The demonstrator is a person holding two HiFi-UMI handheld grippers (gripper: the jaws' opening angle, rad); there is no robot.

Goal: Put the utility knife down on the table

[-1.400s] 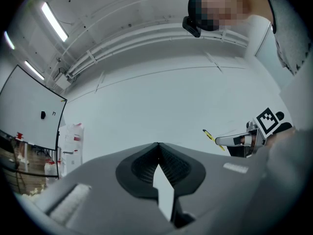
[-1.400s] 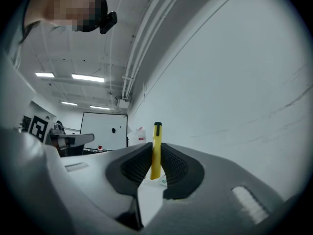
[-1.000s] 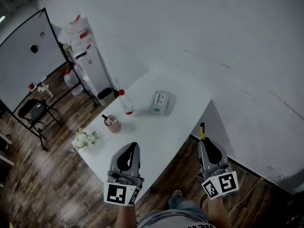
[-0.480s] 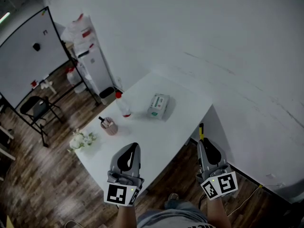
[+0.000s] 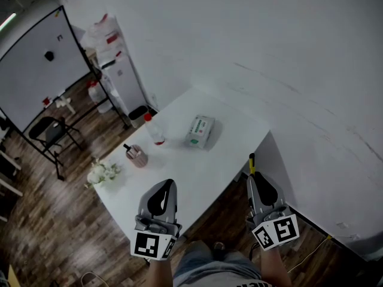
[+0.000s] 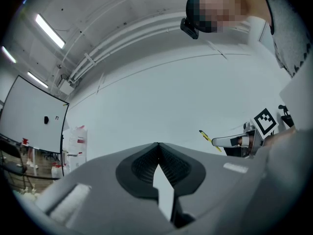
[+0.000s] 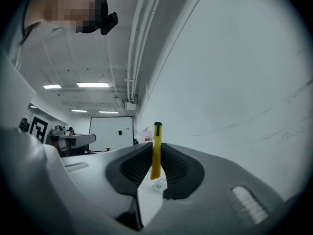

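The room is the largest thing: a plain white wall [image 5: 269, 40] runs ahead of both grippers and close along the right one, and a dark wooden plank floor [image 5: 54, 220] lies below them. A whiteboard on a black stand [image 5: 36, 70] stands far to the left.

The white rectangular bench [image 5: 203, 166] lies ahead of the left gripper [image 5: 162, 187], and to the left and ahead of the right gripper [image 5: 259, 180]. The right gripper hangs beyond the bench's right edge, over the floor gap between bench and wall.

On the far half of the bench, well apart from both grippers, stand a pale green and white tissue pack [image 5: 200, 131], a clear bottle with a red cap [image 5: 154, 130] and a small pink cup [image 5: 138, 156]. The near half of the bench, just ahead of the left gripper, is bare.

The left gripper has its jaws pressed together with nothing between them. The right gripper is clamped on the slim yellow utility knife [image 7: 156, 148]. The knife's long axis runs along the jaws, with its black end sticking out forward past the tips.

So I judge that the coming move must carry the right gripper leftward over the bare near part and then lower it.
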